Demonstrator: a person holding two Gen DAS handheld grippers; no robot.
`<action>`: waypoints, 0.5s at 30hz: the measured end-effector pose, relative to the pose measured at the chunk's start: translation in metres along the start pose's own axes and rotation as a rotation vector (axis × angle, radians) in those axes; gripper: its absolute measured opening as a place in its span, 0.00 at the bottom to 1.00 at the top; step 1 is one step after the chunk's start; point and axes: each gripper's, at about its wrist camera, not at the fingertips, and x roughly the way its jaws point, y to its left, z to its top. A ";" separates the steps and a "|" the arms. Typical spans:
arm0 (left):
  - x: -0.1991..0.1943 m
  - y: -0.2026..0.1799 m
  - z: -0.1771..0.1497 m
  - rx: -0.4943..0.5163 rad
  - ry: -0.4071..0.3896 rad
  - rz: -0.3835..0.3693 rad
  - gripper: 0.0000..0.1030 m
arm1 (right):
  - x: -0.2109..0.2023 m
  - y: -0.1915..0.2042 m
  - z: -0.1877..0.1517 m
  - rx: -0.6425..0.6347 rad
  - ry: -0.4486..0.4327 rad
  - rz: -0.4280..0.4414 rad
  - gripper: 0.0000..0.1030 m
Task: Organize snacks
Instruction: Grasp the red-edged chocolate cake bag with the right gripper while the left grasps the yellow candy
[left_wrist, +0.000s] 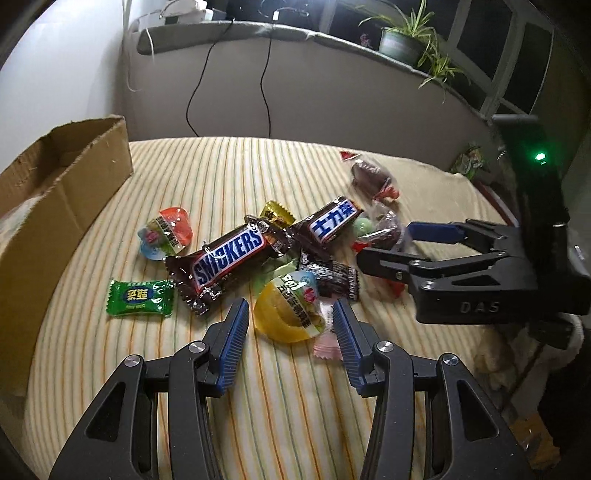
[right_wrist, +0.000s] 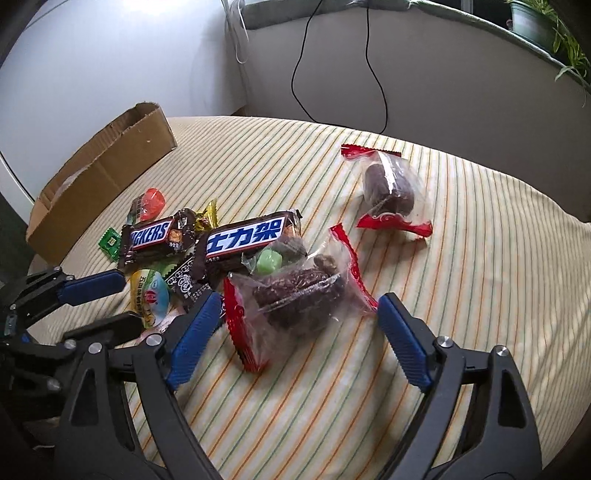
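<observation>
Right wrist view: the right hand-held gripper (right_wrist: 297, 314) gapes around a clear cake packet (right_wrist: 295, 291) mid-bed; close on its body, not the crinkly film. The left hand-held gripper (left_wrist: 291, 314), open, straddles a yellow jelly cup (left_wrist: 286, 314); the cardboard box (left_wrist: 55, 192) waits at the bed's left edge.

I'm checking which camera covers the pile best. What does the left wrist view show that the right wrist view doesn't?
Only the left wrist view shows the whole green candy and the window frames. Only the right wrist view shows the farther cake packet sharply, lying apart from the pile. Both show the cardboard box, both Snickers bars, the yellow jelly cup, and the left gripper and right gripper, both open.
</observation>
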 end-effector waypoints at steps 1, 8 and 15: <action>0.003 0.001 0.001 -0.003 0.005 -0.001 0.45 | 0.002 0.001 0.001 -0.004 0.002 -0.003 0.87; 0.006 0.001 -0.001 0.020 0.005 0.011 0.35 | 0.009 0.005 0.005 -0.014 0.013 0.000 0.87; 0.006 -0.002 0.000 0.028 0.002 0.005 0.29 | 0.005 0.004 0.003 -0.011 0.007 -0.001 0.82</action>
